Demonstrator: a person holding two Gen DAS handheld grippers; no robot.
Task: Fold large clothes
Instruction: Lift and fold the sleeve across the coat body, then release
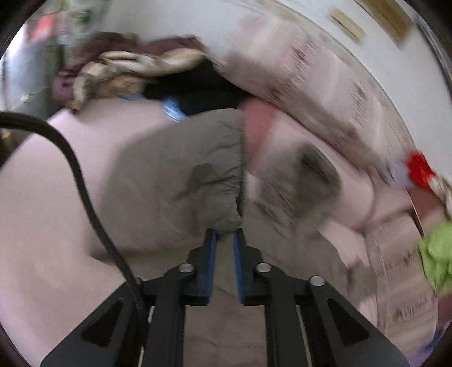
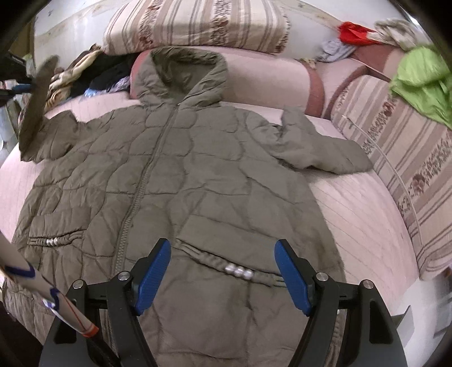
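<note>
Pink bedding [image 2: 353, 214] covers the bed, and on it an olive quilted jacket [image 2: 180, 175] lies flat, front up, zipped, hood toward the striped pillows [image 2: 197, 25]. One sleeve [image 2: 319, 146] is spread out sideways; the other sleeve [image 1: 209, 175] is lifted off the bed. A lime-green garment [image 2: 421, 82] sits on the striped cushion at the side. The left gripper [image 1: 225, 233] pinches the raised sleeve's cuff between nearly closed jaws. The right gripper [image 2: 223, 271] hangs over the jacket's lower front, jaws spread wide, holding nothing.
</note>
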